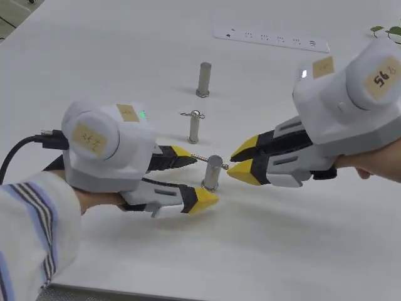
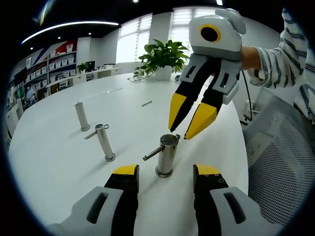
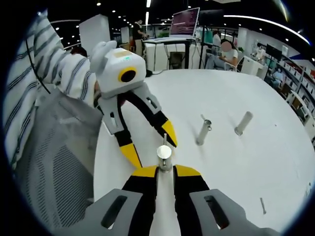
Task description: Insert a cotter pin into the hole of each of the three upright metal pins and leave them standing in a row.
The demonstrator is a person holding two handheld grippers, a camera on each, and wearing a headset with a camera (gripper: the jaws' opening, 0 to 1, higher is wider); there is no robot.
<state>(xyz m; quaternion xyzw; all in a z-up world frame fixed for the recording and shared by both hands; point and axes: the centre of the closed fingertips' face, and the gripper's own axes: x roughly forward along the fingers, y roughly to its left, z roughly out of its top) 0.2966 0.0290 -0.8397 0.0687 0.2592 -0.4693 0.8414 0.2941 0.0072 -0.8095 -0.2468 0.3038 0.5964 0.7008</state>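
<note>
Three upright metal pins stand in a row. The far pin is bare. The middle pin carries a cotter pin through its top. The near pin has a cotter pin passing through its hole. My left gripper is open, its yellow-tipped jaws straddling the near pin without touching it. My right gripper faces it from the other side, jaws closed narrowly on the cotter pin's head end at the pin's top.
A white power strip lies at the back of the white table. A loose cotter pin lies on the table away from the row. A potted plant stands beyond the table's far edge.
</note>
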